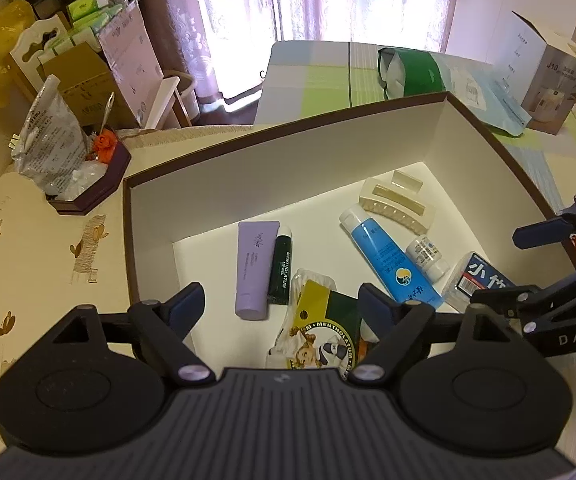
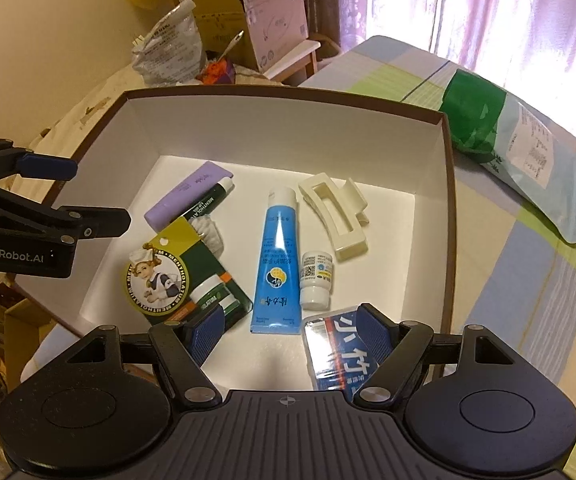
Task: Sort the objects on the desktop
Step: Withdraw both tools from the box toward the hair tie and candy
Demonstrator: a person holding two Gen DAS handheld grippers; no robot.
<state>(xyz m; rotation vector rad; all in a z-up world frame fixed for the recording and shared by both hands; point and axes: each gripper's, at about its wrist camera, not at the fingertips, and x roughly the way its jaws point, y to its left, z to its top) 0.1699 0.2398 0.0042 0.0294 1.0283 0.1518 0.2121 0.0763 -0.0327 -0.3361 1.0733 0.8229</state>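
Note:
A white box with a brown rim [image 1: 288,132] [image 2: 288,92] holds a purple tube [image 1: 252,268], a green lip-gel tube [image 1: 281,268], a blue tube [image 2: 278,260], a small white bottle [image 2: 316,278], a cream hair claw [image 2: 335,216], a Mentholatum card pack [image 2: 176,276] and a blue-and-white pack [image 2: 335,356]. My left gripper [image 1: 282,306] hangs open above the card pack, touching nothing. Over the box's near edge my right gripper [image 2: 288,330] is open too, with the blue-and-white pack lying below its right finger.
A green and pale-blue bag [image 2: 527,160] lies on the chequered cloth right of the box. A white carton [image 1: 547,72] stands at the far right. A dark tray [image 1: 88,196] with a plastic bag sits left of the box, with cardboard boxes behind.

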